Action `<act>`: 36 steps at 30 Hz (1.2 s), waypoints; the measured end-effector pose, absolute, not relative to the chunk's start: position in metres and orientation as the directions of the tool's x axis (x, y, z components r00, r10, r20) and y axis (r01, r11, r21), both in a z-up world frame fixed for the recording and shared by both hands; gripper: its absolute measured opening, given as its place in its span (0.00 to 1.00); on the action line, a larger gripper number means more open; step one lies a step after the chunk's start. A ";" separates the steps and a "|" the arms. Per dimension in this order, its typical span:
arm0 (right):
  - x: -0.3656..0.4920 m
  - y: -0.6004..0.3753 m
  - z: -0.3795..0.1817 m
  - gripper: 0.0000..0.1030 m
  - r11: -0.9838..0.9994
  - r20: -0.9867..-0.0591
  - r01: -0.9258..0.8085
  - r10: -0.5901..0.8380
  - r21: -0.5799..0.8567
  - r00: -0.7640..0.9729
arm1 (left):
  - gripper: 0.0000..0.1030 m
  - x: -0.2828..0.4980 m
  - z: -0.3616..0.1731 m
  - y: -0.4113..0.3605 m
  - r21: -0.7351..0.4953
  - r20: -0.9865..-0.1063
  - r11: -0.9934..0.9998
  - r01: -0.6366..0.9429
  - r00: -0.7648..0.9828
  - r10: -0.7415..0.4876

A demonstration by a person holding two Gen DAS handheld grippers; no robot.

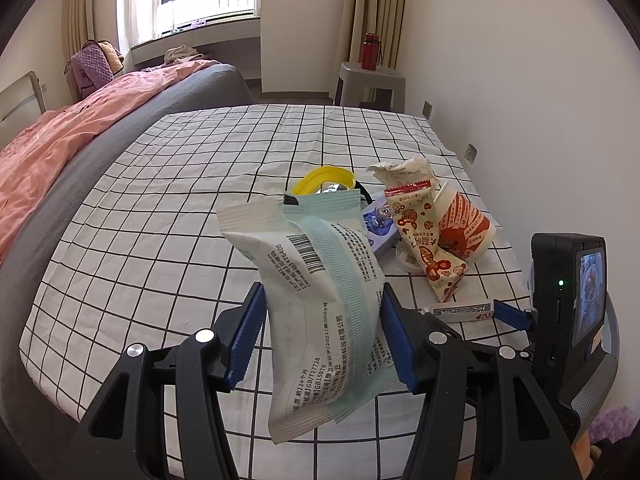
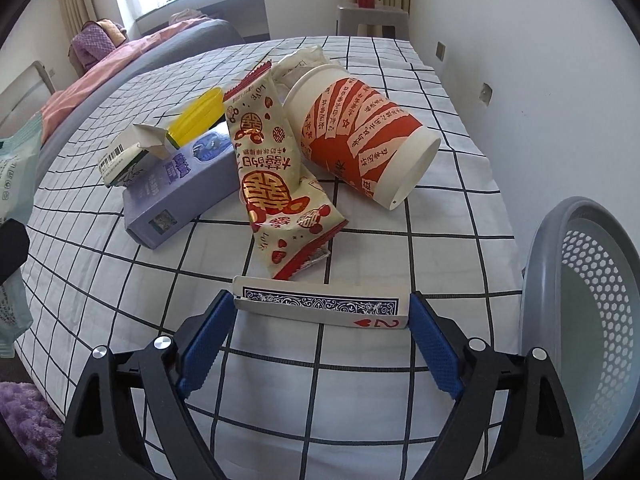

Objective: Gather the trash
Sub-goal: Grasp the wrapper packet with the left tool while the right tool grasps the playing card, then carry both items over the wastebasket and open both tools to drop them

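My left gripper (image 1: 322, 312) is shut on a white and pale green wrapper (image 1: 320, 300) and holds it upright above the checked table (image 1: 160, 220). My right gripper (image 2: 322, 312) has its blue jaws against both ends of a playing-card box (image 2: 320, 306) that lies on the table. Behind the box lie a cream and red snack wrapper (image 2: 276, 176), a tipped red and white paper cup (image 2: 360, 136), a purple box (image 2: 180, 188), a small white carton (image 2: 128, 156) and a yellow lid (image 2: 198, 116). The pile also shows in the left wrist view, with the cup (image 1: 464, 228) at its right.
A grey perforated bin (image 2: 584, 320) stands at the right of the table. A bed with a pink cover (image 1: 60, 136) lies to the left. A grey stool (image 1: 368, 80) with a red bottle (image 1: 370, 50) stands at the back by the wall.
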State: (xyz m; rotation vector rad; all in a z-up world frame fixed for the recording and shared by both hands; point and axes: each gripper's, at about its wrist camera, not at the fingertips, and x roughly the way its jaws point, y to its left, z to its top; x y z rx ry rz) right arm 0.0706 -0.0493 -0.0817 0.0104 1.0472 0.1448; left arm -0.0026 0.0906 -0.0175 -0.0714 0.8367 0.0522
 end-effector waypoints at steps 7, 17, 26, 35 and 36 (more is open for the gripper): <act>0.060 -0.059 -0.072 0.82 0.988 -0.855 -0.115 0.146 0.102 0.498 | 0.54 -0.001 -0.020 0.091 -0.041 -0.748 0.996 -0.077 0.664 0.020; 0.033 -0.084 -0.047 0.82 0.989 -0.818 -0.125 0.141 0.085 0.558 | 0.54 0.000 -0.023 0.078 -0.015 -0.742 0.997 -0.073 0.669 0.038; 0.021 -0.132 -0.029 0.82 0.994 -0.793 -0.043 0.109 0.104 0.599 | 0.54 0.000 -0.025 0.057 0.001 -0.735 0.999 -0.050 0.677 0.035; 0.001 -0.178 -0.019 0.82 0.994 -0.777 0.027 0.067 0.108 0.626 | 0.54 -0.001 -0.035 0.018 0.021 -0.734 1.000 0.015 0.679 0.005; -0.001 -0.183 -0.019 0.82 0.994 -0.777 0.036 0.061 0.107 0.626 | 0.54 0.000 -0.036 0.014 0.023 -0.734 0.999 0.028 0.679 -0.002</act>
